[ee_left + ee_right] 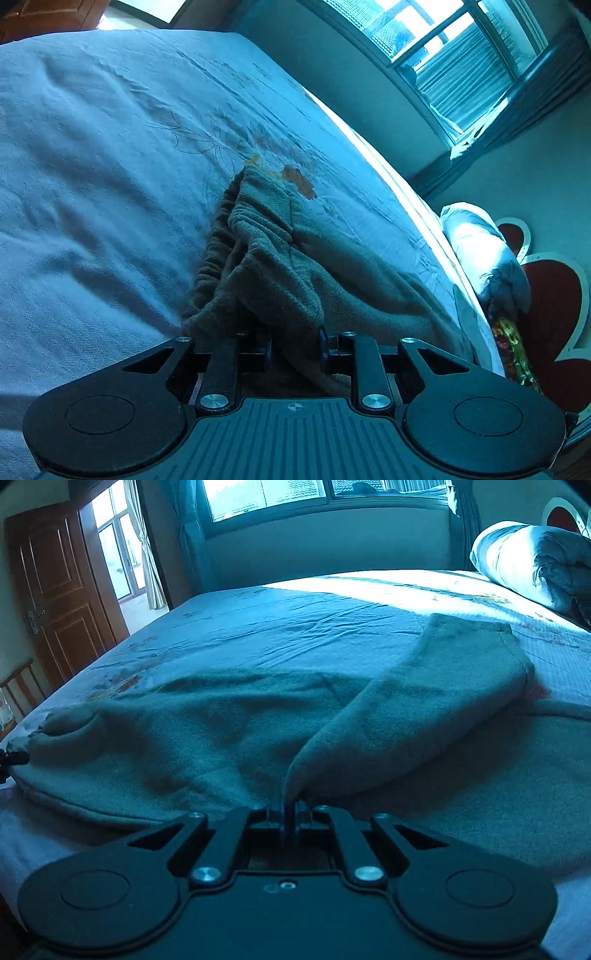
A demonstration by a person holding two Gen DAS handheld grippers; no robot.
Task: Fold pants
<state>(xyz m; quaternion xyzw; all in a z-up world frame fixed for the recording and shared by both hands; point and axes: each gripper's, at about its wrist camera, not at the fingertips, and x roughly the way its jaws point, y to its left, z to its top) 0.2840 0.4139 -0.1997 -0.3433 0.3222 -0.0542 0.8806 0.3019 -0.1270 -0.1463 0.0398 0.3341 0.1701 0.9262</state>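
Note:
Grey-green fleece pants [207,731] lie spread across the bed. In the left wrist view my left gripper [295,350] is shut on a thick bunch of the pants [280,266] at the gathered elastic waistband [212,273], which rises in folds in front of the jaws. In the right wrist view my right gripper [290,812] is shut on a thin edge of a pant leg [424,716]; that leg runs up and to the right, lifted over the rest of the cloth. Its hem [509,631] rests on the sheet.
The bed sheet [92,184] is pale with a flower print [295,179]. A rolled quilt [535,565] lies at the headboard end. A window [295,494] is beyond the bed, a wooden door [55,583] at the left, a chair [18,690] beside it.

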